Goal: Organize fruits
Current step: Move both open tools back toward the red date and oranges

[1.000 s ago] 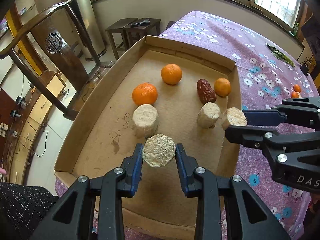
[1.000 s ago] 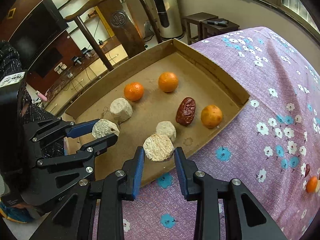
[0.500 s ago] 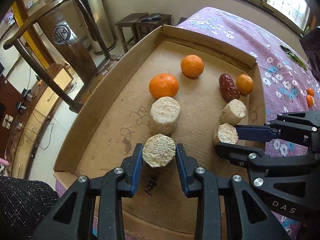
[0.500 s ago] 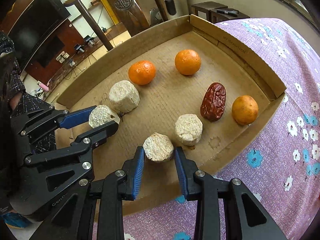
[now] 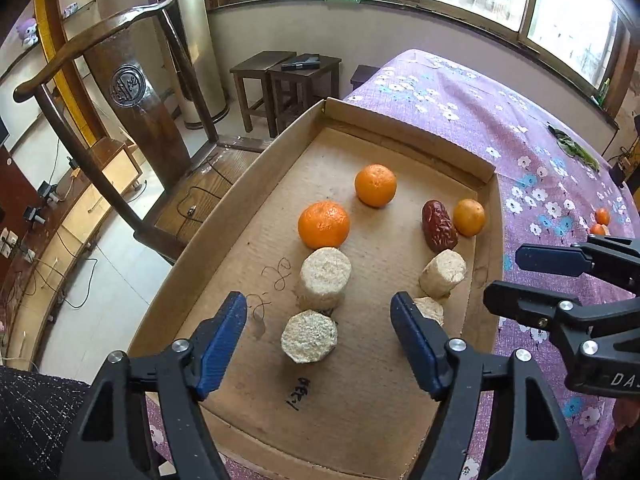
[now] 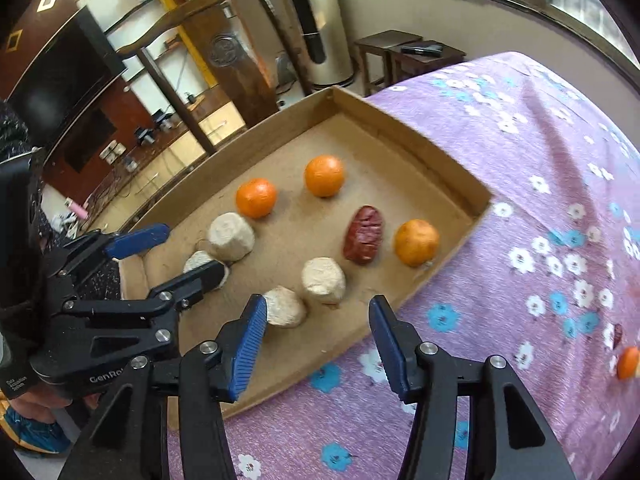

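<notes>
Standing open over the near end of the cardboard tray (image 5: 224,208), the left gripper (image 5: 316,316) has just let its jaws spread, and the pale cake (image 5: 309,336) it was holding now sits on the tray floor between the blue pads (image 5: 220,336), touching neither. To its right, the right gripper (image 6: 316,332) has likewise just been opening; another pale cake (image 6: 285,306) lies on the cardboard just beside its left pad, and I cannot tell whether the two touch. Its right pad hangs past the tray's edge, over the purple flowered cloth (image 6: 540,140).

A little farther in, two more of the pale cakes stand on end: one (image 5: 325,276) right behind the piece the left gripper let go, the other (image 5: 442,273) behind the piece near the right gripper. Behind the first one sits an orange (image 5: 324,225), close to touching it. Behind the second lies a dark red date (image 5: 439,225) with a smaller orange (image 5: 469,217) just beside it, near the tray's right wall. A third orange (image 5: 375,185) rests alone farthest back.

Out on the cloth, well apart from the tray, a couple of small orange fruits (image 5: 600,220) lie near the table's far right side. Beyond the table stand a dark wooden chair (image 5: 132,92) and two low stools (image 5: 288,80) under the windows.
</notes>
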### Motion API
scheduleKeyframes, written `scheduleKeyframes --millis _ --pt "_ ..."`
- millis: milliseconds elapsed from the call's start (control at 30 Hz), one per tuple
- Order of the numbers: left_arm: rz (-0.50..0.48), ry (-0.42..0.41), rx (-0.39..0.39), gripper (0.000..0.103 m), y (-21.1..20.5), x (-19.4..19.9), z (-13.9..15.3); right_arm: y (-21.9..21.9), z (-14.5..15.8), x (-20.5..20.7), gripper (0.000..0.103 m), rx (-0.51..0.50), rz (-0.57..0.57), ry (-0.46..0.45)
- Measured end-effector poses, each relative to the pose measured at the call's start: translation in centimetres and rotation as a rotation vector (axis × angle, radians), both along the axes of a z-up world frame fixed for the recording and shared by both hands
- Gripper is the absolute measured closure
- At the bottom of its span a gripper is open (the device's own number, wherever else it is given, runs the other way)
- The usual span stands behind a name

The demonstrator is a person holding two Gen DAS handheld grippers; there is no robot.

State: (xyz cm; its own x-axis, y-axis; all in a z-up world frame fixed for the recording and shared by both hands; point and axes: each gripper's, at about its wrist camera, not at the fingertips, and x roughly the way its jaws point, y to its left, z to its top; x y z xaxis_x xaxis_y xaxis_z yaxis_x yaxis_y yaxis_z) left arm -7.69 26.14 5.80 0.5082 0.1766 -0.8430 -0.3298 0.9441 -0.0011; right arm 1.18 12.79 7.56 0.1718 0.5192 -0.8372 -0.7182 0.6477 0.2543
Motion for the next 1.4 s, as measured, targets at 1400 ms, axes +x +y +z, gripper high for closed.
scheduleKeyframes --millis 1400 --pt "-0.504 -0.011 -0.053 0.029 -25.6 14.0 1.1 -30.5 -0.9 3.5 0.046 -0.053 -0.591 0.041"
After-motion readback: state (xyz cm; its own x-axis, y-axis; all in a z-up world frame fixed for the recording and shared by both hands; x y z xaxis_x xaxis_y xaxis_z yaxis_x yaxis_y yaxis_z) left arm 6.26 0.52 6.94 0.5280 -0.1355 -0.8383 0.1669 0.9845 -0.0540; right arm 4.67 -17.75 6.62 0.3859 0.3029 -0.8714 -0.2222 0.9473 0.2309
